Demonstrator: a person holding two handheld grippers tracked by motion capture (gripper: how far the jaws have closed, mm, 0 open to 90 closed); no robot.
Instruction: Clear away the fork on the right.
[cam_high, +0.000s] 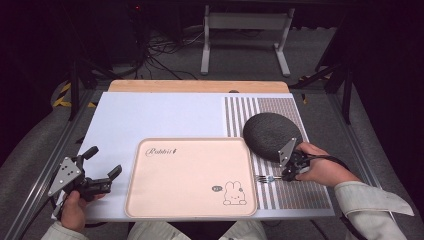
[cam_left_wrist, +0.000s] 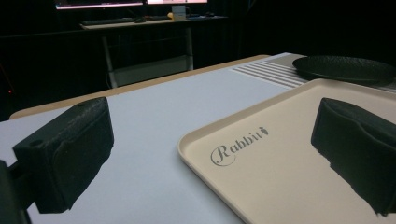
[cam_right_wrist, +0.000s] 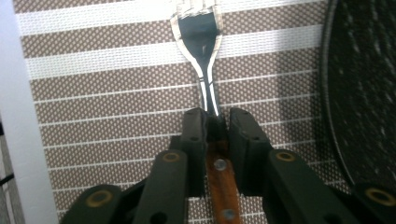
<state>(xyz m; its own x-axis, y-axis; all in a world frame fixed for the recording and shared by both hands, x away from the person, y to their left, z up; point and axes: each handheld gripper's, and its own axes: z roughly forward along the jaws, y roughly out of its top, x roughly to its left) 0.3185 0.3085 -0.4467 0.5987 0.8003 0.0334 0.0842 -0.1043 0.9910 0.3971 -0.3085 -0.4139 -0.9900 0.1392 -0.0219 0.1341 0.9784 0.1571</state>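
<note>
A fork (cam_high: 265, 178) with a wooden handle lies on the striped placemat (cam_high: 305, 192), just right of the beige tray (cam_high: 185, 175), its tines toward the tray. My right gripper (cam_high: 288, 172) is shut on the fork's handle; in the right gripper view the two pads (cam_right_wrist: 194, 135) press the brown handle from both sides, and the metal neck and head of the fork (cam_right_wrist: 201, 42) stick out ahead of my right gripper (cam_right_wrist: 216, 116). My left gripper (cam_high: 105, 161) hovers open over the white table left of the tray, and its jaws stand wide apart with nothing between them (cam_left_wrist: 210, 149).
A dark round plate (cam_high: 271, 136) rests on the placemat just behind the right hand; its rim (cam_right_wrist: 364, 84) is close beside the jaws. The tray (cam_left_wrist: 289, 163) carries a rabbit print and no objects. The placemat (cam_right_wrist: 93, 84) ends near the table's right edge.
</note>
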